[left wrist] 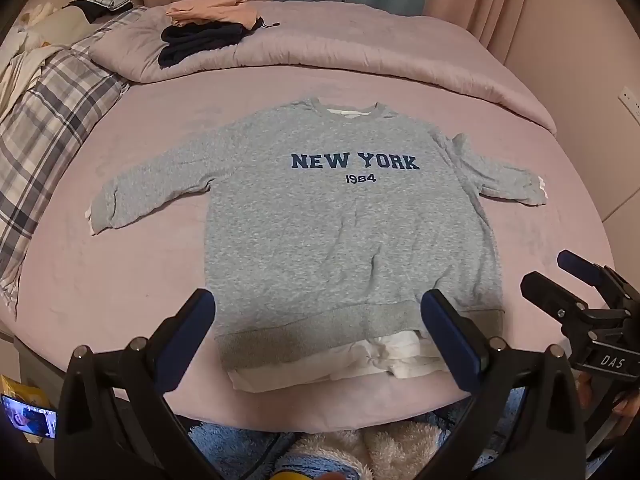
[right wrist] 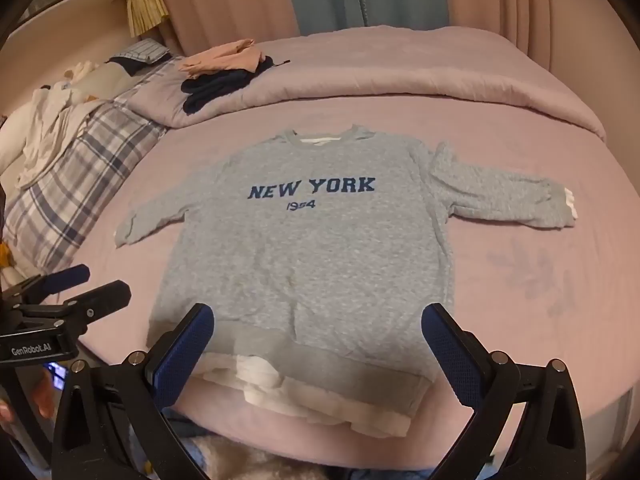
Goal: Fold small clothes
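Observation:
A grey sweatshirt (left wrist: 320, 216) with "NEW YORK 1984" in dark blue lies flat, front up, on the pink bed sheet, sleeves spread to both sides and a white under-hem at its near edge. It also shows in the right wrist view (right wrist: 312, 264). My left gripper (left wrist: 318, 312) is open and empty, hovering over the near hem. My right gripper (right wrist: 318, 324) is open and empty, also over the near hem. The right gripper shows at the right of the left view (left wrist: 560, 276), and the left gripper at the left of the right view (right wrist: 100, 284).
A folded pink garment (left wrist: 212, 10) lies on a dark navy one (left wrist: 196, 42) on the rolled pink duvet (left wrist: 360, 44) at the back. A plaid blanket (left wrist: 52, 120) and pillows lie at the left. Curtains hang behind. The bed's near edge (left wrist: 320, 416) is just below the hem.

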